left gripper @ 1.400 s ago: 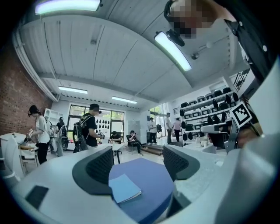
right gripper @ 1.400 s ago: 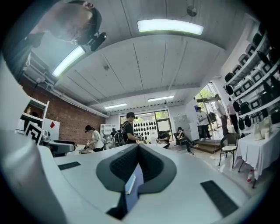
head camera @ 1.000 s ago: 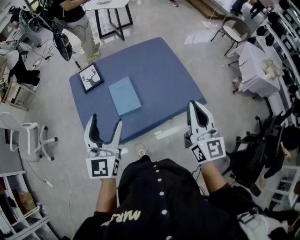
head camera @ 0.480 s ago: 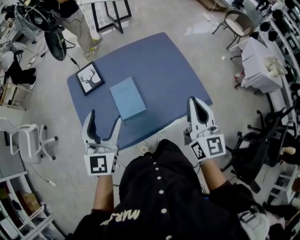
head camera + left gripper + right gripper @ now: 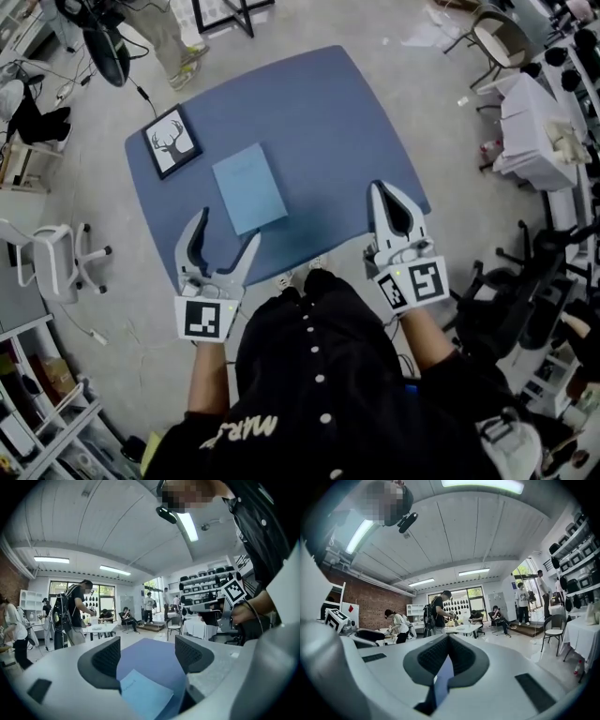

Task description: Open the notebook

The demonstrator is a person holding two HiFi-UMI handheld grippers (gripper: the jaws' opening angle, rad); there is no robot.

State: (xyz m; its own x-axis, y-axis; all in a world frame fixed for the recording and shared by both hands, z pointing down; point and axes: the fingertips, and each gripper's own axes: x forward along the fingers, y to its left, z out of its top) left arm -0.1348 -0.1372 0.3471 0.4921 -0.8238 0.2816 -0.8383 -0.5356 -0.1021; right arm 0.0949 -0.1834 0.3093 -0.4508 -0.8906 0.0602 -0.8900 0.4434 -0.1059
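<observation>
Since half a second ago the left gripper (image 5: 228, 228) has come forward and a little inward, so that its jaws now reach over the near edge of the blue table (image 5: 319, 112), just short of the notebook's near corner; earlier they sat further back over the floor. The right gripper (image 5: 379, 190) has barely shifted and still lies over the table's near right edge, well apart from the notebook. The notebook (image 5: 248, 187) itself has not moved on the table, nor has the framed deer picture (image 5: 171, 141) that lies near it toward the far left corner, apart from it. In the left gripper view the left gripper (image 5: 147, 656) has its jaws spread wide with nothing held; the notebook (image 5: 145, 695) shows low between them, beyond the tips and untouched. In the right gripper view the right gripper (image 5: 446, 656) has its jaws brought together on nothing, with only a thin sliver of blue table visible through the slit. The notebook is pale blue, closed and flat on the darker table, left of the middle and toward the near edge, turned slightly askew to the table's sides; a small line of print sits near one corner of its cover, too small to read
</observation>
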